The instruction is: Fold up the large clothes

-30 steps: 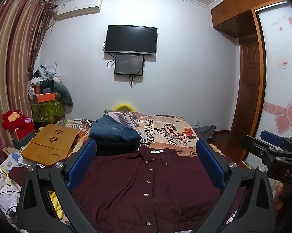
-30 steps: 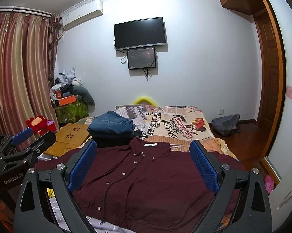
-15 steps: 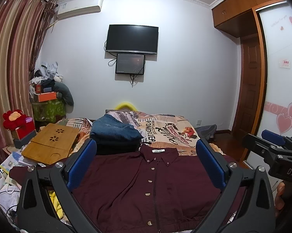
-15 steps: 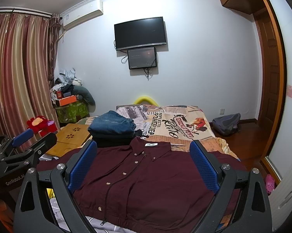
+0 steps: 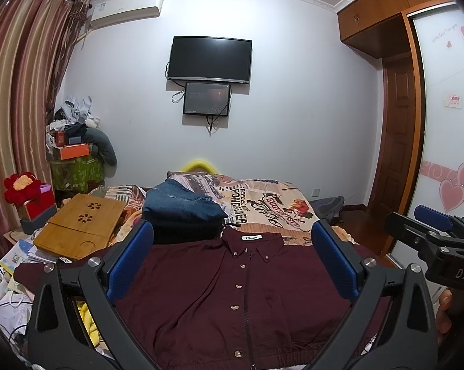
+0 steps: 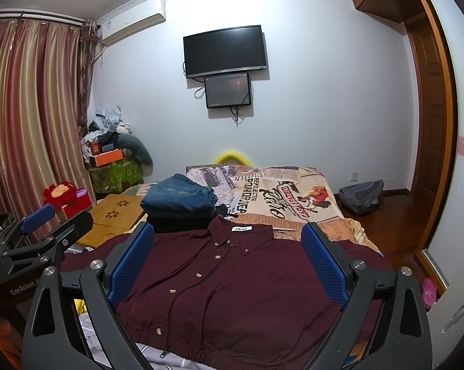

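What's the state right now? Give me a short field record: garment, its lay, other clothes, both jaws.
garment: maroon shirt, buttoned, collar away from the cameras
lay: spread flat on the bed, front up, no fold made yet
other clothes: folded stack, jeans on top, just beyond the collar on the left
left gripper: jaws wide open, above the shirt, holding nothing
right gripper: jaws wide open, above the shirt, holding nothing
beside bed: wooden lap desk, on the left
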The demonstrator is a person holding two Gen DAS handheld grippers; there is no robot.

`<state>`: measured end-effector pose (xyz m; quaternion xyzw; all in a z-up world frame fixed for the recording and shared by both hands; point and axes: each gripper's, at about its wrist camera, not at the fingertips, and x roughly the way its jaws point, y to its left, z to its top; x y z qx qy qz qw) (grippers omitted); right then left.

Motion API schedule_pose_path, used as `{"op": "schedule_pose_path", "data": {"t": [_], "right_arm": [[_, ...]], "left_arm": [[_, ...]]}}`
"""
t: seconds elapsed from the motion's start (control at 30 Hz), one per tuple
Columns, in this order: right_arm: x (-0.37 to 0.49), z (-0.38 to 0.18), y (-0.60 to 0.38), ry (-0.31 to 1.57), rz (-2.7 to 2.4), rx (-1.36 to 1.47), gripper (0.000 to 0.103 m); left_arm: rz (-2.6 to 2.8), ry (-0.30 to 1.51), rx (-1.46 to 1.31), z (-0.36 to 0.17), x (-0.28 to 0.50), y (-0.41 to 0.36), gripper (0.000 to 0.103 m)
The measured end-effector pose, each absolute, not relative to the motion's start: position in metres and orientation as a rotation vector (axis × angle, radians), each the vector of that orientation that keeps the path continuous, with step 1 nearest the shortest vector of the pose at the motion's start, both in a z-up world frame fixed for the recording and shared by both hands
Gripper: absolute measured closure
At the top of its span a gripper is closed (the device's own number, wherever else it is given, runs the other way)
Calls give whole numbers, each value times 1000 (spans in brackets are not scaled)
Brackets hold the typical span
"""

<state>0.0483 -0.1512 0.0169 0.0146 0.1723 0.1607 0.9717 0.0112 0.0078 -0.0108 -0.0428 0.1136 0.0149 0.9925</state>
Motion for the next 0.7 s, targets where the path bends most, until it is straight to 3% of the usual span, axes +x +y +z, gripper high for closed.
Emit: {"op": "schedule_pose_path", "data": {"t": [0.7], "right_arm": [[69,8,-148,392,296,16,8]], "left_arm": [[83,279,-121,-20,37,38,0]]}}
